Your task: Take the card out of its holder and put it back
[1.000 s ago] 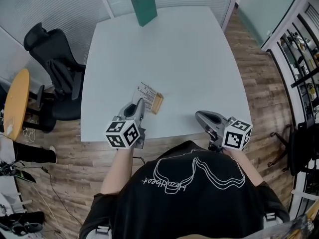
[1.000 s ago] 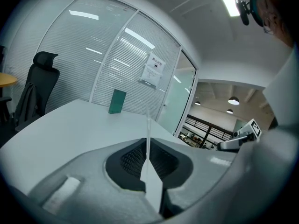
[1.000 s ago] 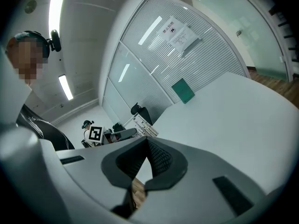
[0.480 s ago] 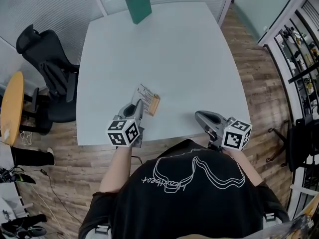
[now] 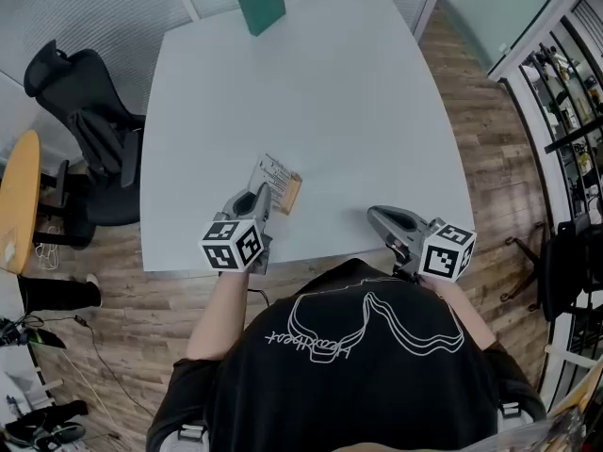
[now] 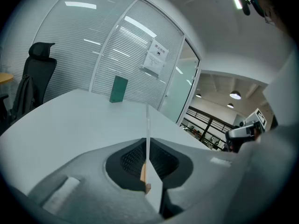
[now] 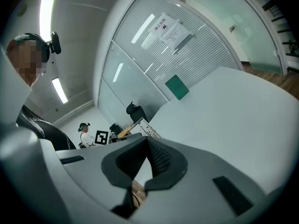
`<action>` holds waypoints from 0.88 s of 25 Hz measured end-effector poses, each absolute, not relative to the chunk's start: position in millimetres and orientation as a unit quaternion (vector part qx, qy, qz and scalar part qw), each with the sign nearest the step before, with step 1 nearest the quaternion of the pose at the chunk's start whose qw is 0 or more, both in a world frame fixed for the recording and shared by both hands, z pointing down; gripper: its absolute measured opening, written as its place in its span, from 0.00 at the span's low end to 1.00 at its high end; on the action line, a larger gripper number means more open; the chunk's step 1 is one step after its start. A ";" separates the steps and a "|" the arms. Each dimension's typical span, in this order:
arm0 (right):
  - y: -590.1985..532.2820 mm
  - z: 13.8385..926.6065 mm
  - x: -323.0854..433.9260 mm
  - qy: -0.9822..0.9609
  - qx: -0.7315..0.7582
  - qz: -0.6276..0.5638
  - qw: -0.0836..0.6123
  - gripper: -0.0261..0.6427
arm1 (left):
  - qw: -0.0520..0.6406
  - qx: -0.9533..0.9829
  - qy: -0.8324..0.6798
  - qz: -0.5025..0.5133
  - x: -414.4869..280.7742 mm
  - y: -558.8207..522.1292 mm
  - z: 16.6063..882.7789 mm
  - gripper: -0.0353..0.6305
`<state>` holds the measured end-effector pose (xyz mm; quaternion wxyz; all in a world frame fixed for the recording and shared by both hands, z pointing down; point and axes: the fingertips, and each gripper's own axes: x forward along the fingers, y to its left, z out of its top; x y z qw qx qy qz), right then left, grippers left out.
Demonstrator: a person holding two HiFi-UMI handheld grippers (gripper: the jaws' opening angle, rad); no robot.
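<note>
- White printed card (image 5: 272, 171), seemingly slotted in its small wooden holder (image 5: 293, 193) on the pale grey table (image 5: 377, 102), is pinched by the left gripper (image 5: 263, 196).
- Right gripper (image 5: 373, 217): jaws pressed together, empty.
- Guessing the pull-out's next: lift straight, holder steadied.

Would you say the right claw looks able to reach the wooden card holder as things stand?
Probably yes: only bare table lies between the right claw and the wooden holder, whose right end is free. The left claw grips the card from the near side.
</note>
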<state>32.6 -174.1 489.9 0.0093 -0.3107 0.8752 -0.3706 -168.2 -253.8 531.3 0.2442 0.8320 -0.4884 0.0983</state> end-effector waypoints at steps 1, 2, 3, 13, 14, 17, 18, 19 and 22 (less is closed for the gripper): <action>-174.9 489.7 32.4 0.875 -0.310 -0.373 0.013 0.05 | 0.244 0.832 -0.488 0.098 -168.0 -254.6 531.1 0.09; -175.5 489.3 32.1 0.874 -0.309 -0.374 0.015 0.05 | 0.243 0.833 -0.487 0.099 -167.6 -255.4 530.7 0.09; -175.8 489.3 31.8 0.874 -0.309 -0.375 0.015 0.05 | 0.243 0.833 -0.487 0.100 -167.0 -255.8 530.2 0.09; -179.0 490.9 29.3 0.871 -0.310 -0.380 0.016 0.05 | 0.241 0.837 -0.481 0.104 -166.5 -255.0 530.3 0.09; -179.2 491.3 29.2 0.871 -0.310 -0.380 0.017 0.05 | 0.241 0.837 -0.481 0.105 -166.9 -255.4 530.2 0.09; -180.2 492.9 29.5 0.870 -0.311 -0.382 0.017 0.05 | 0.240 0.837 -0.480 0.106 -166.9 -256.1 529.9 0.09; -180.4 493.5 29.2 0.870 -0.310 -0.382 0.017 0.05 | 0.241 0.837 -0.480 0.106 -166.7 -255.9 530.0 0.09; -180.6 493.9 28.9 0.870 -0.310 -0.383 0.017 0.05 | 0.241 0.837 -0.480 0.106 -166.6 -255.6 530.1 0.09; -181.0 494.6 27.8 0.871 -0.308 -0.383 0.018 0.05 | 0.242 0.837 -0.480 0.105 -165.8 -255.0 530.5 0.09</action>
